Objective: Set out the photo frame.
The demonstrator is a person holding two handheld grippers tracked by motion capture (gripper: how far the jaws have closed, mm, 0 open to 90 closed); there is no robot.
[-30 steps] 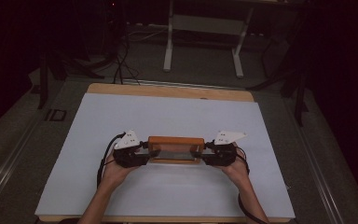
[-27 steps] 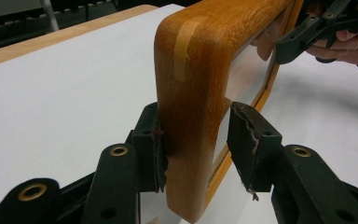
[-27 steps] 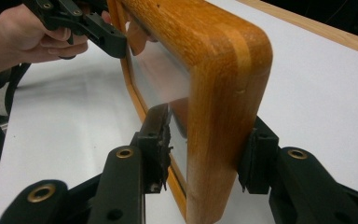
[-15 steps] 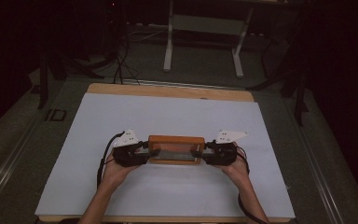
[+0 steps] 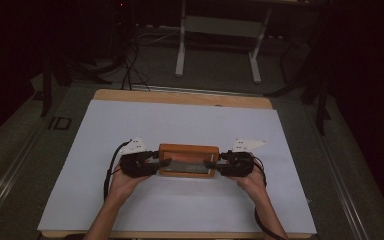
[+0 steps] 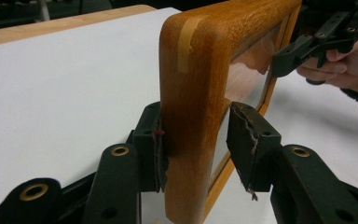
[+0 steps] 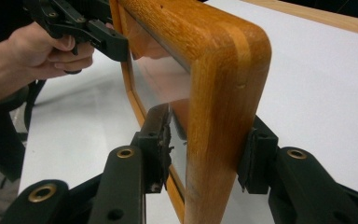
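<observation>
A wooden picture frame [image 5: 187, 150] with a glass pane stands on its long edge on the white sheet [image 5: 180, 120], near the front middle of the table. My left gripper [image 5: 162, 162] is shut on its left end and my right gripper [image 5: 211, 164] on its right end. In the left gripper view the two pads clamp the rounded frame end [image 6: 196, 93], with the right gripper [image 6: 303, 51] and its hand at the far end. In the right gripper view the pads sit on both sides of the frame end [image 7: 223, 93], and the left gripper [image 7: 107, 42] holds the far end.
The white sheet covers a wooden tabletop whose far edge [image 5: 180, 97] shows bare. White sheet stretches to both sides of the frame and behind it. Beyond the table stand the legs of a white stand [image 5: 181, 50], with cables [image 5: 130, 75] on a dark floor.
Both grippers and the frame have shifted very slightly toward me; the grip on both ends is unchanged.
</observation>
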